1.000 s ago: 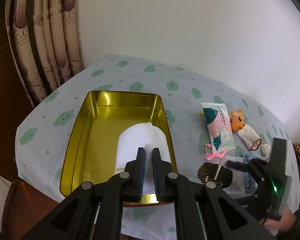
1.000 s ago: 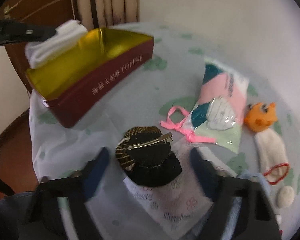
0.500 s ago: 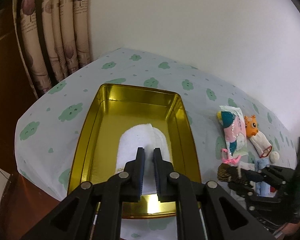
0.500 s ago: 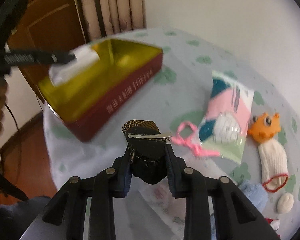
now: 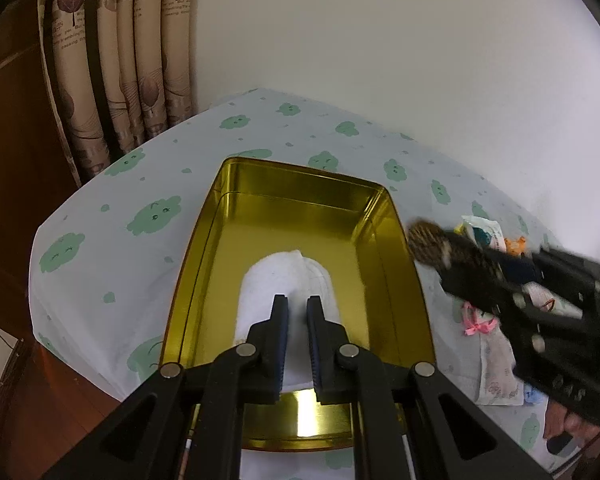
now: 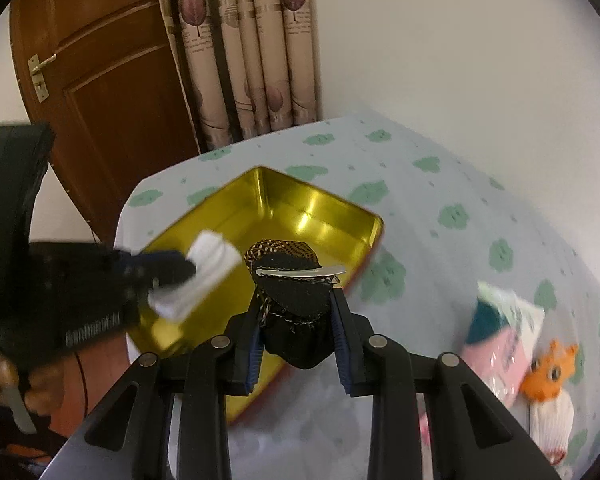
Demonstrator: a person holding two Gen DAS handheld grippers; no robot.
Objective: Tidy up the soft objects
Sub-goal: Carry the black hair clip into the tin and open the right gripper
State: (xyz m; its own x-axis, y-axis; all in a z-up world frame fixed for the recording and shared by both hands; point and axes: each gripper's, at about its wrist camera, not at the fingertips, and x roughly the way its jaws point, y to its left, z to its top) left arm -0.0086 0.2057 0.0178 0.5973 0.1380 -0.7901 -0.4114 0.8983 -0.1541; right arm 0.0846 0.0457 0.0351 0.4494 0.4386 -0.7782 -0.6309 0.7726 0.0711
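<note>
Left wrist view: left gripper [image 5: 297,312] pinches a white cloth [image 5: 286,280] over the gold tin [image 5: 384,216]. The right gripper [image 5: 432,246] has swung in from the side, so both items near the tin.

Right wrist view: right gripper [image 6: 296,312], clamped on a black hair clip [image 6: 296,280], lifted off the table; only here the clip's metal bar shows.

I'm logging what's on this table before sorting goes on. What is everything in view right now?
tin: one, gold inside, dark red outside, on the tablecloth
white cloth: one, white, held over the tin
hair clip: one, black with a silver bar, held near the tin
packet: one, pink and teal, on the cloth at right
orange toy: one, beside the packet
pink ribbon: one, right of the tin
tablecloth: one, white with green clouds
curtain: beige, behind
door: brown, behind
left gripper: shut on white cloth
right gripper: shut on hair clip
</note>
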